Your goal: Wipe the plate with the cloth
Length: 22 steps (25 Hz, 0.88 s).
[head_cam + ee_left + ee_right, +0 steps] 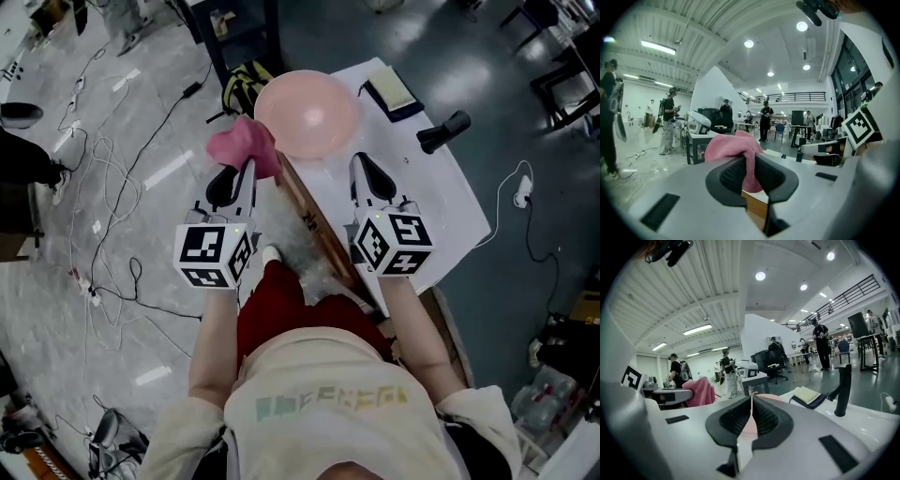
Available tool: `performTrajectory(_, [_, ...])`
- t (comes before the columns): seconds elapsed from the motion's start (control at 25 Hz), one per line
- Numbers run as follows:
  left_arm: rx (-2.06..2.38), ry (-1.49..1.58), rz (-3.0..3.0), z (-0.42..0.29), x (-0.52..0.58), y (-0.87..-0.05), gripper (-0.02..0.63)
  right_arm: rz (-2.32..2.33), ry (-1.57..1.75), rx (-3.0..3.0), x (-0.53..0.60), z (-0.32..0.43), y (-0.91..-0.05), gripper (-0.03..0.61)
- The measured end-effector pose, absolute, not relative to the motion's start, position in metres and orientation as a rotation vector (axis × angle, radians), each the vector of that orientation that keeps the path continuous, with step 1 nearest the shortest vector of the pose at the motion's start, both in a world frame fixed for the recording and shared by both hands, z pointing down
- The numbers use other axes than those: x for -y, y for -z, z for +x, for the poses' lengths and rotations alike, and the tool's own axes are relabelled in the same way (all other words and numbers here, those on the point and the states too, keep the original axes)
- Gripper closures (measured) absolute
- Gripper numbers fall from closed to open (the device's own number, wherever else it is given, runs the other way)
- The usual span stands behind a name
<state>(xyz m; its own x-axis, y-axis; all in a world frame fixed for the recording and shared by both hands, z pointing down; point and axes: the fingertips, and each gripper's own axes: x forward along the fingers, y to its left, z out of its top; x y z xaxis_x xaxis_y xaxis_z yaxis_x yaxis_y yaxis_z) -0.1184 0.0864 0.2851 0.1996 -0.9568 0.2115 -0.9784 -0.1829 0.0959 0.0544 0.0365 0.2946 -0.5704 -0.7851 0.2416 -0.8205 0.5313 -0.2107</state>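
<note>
Cloth (244, 145) and plate (307, 112) show together in the head view. The pink cloth bunches just beside the plate's rim in your left hand-held gripper (239, 172), and your right hand-held gripper (364, 167) meets the rim on the plate's opposite side. The plate sits over a corner of the white worktop (441, 197); whether it rests there or hangs in your grip can't be told. Beyond the plate lie a notebook (394, 92) and a dark cylindrical object (442, 131). In the left gripper view, the jaws are clenched on a fold of the cloth, with most of it heaped above them. In the right gripper view, the jaws are closed almost flat on the plate's thin pink edge. That narrow hold is the likely weak spot: press the cloth hard and the plate could pivot or slide out, and so near that corner it could drop off the worktop. The cloth, pinched by one fold, might also drag loose mid-wipe. Count: one plate, one cloth, two hand-held grippers, one notebook, one dark object.
</note>
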Motion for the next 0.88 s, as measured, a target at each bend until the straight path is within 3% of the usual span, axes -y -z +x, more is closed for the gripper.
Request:
performTrajectory(0.36, [1.684,-0.16,2.372,-0.169,-0.021,-0.298,0.552,1.604,-0.441,2.447,0.009,0.035,-0.314,0.538])
performTrajectory(0.88, [1.519,-0.145,2.465,-0.169,0.012,-0.306,0.552,1.757,-0.419,2.301,0.037,0.039,-0.303,0.538])
